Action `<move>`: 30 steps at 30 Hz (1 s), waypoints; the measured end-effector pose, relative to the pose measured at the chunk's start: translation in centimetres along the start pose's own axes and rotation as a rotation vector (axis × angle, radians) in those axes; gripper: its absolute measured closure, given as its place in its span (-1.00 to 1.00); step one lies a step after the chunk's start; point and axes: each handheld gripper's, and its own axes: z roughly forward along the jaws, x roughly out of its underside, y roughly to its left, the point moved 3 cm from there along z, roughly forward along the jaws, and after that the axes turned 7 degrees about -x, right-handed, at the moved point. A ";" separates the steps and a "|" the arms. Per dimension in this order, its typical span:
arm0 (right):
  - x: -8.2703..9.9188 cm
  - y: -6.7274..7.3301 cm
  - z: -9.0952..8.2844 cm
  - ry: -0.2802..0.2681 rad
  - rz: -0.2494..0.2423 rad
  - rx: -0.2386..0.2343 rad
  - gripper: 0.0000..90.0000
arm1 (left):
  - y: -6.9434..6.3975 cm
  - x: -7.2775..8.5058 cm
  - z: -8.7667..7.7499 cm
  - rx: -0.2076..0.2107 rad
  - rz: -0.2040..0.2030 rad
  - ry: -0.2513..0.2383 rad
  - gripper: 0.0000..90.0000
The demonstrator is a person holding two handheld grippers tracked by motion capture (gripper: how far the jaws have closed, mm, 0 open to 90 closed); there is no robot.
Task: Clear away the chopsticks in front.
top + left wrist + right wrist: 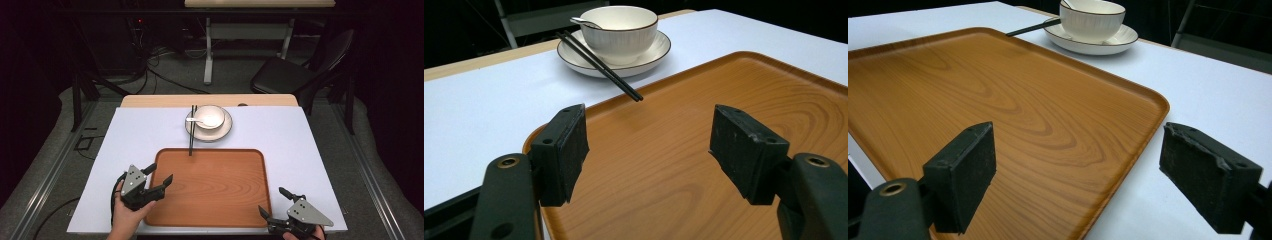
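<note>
Two claws, both spread wide w/ nothing between the jaws. My left gripper [159, 176] hangs over the wooden tray's [215, 190] left edge, right gripper [274, 202] by its near right corner. Bowl [208, 116] sits on a plate [220, 134] behind the tray, chopsticks [192, 131] leaning onto the tray rim.

Left hand [125, 217] comes up from the bottom edge, gripping the left gripper [161, 176], which points forward and to the right, jaws spread wide with nothing between them. Over on the other side, the right gripper [272, 201] sits low at the bottom edge, angled forward and to the left, jaws wide apart too, pads bare.
</note>
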 end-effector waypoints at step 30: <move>0.1 0.2 0.3 0.022 0.017 -0.016 -0.67 | 3.3 -4.9 3.7 -0.073 -0.095 0.194 -0.20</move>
